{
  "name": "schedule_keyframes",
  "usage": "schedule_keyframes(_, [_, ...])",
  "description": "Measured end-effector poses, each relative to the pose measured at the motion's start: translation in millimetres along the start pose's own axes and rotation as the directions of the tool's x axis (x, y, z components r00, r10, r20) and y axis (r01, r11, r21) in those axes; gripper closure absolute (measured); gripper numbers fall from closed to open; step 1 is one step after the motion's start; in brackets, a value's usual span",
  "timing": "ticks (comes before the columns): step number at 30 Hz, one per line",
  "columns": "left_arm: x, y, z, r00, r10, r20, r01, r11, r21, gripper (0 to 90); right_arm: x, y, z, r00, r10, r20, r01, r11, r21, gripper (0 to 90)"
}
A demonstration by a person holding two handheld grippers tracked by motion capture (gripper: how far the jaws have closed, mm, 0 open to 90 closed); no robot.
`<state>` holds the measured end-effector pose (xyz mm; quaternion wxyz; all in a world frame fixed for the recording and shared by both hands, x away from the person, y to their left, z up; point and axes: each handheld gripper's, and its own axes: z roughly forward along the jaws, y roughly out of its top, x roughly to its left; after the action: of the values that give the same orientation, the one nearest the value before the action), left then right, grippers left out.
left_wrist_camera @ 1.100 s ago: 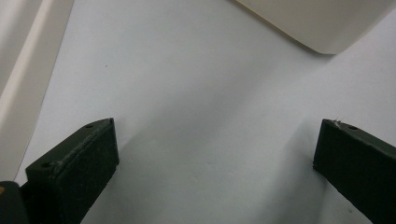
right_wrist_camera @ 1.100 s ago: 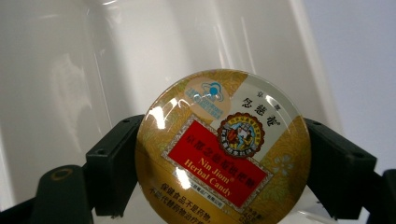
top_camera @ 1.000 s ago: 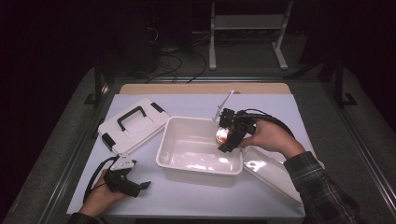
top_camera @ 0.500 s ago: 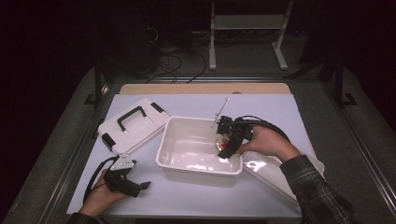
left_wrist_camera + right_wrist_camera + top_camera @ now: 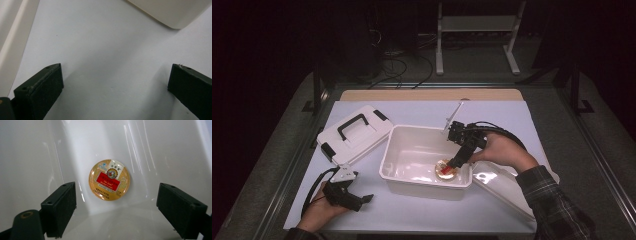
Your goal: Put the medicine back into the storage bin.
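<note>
The round gold tin with a red label point(image 5: 109, 180) lies flat on the floor of the white plastic bin point(image 5: 412, 150), near its right front corner. The right gripper point(image 5: 454, 163) hangs just above it, its jaws spread wide and having just been opening, the tin lying free between them. The left gripper point(image 5: 362, 200) rests open on the white table mat point(image 5: 100, 50).

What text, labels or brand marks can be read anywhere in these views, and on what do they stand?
Round tin, lying in the white bin: a red band bears print, too small and blurred to read.
The tin's crest, small logo and fine print below the band: unreadable.
Handled lid: no text seen.
</note>
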<state>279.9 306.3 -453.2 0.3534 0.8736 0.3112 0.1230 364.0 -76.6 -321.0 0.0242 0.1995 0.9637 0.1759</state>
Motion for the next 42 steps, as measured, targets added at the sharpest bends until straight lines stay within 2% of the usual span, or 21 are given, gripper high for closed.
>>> schedule_keyframes(6, [-0.2,0.0,0.0,1.0,-0.001,0.0,0.001,1.0,0.0,0.0,-1.7,-6.6,-14.4,0.9998,0.013,0.016,-0.012,0.999,-0.031,15.8])
schedule_keyframes(11, [-0.2,-0.1,0.0,1.0,-0.002,0.001,0.002,1.0,0.0,0.0,-6.0,-21.7,-32.1,0.9982,0.042,0.043,-0.039,0.997,-0.059,16.1])
schedule_keyframes(16, [-0.2,-0.1,0.0,1.0,-0.002,0.0,0.002,1.0,0.0,0.0,-9.2,-32.8,-39.5,0.9966,0.061,0.056,-0.057,0.996,-0.065,16.2])
schedule_keyframes(17, [-0.2,-0.1,0.0,1.0,-0.002,0.0,0.002,1.0,0.0,0.0,-10.2,-39.5,-42.2,0.9953,0.074,0.063,-0.07,0.996,-0.064,16.2])
schedule_keyframes(30, [-0.3,-0.2,0.1,1.0,-0.002,0.0,0.002,1.0,-0.001,0.0,-18.1,-75.0,-47.7,0.985,0.15,0.085,-0.144,0.987,-0.067,16.3])
schedule_keyframes(32, [-0.2,-0.1,0.1,1.0,-0.003,0.001,0.003,1.0,-0.001,0.0,-20.4,-85.2,-46.9,0.9801,0.175,0.093,-0.17,0.983,-0.069,16.3])
schedule_keyframes(34, [0.0,-0.1,0.0,1.0,-0.003,0.002,0.003,1.0,0.0,0.0,-20.8,-87.5,-46.6,0.9784,0.183,0.096,-0.177,0.982,-0.067,16.3])
schedule_keyframes(42, [0.0,-0.1,0.1,1.0,-0.001,0.001,0.001,1.0,-0.001,0.0,-26.4,-115.7,-38.0,0.9637,0.238,0.12,-0.234,0.971,-0.051,16.4])
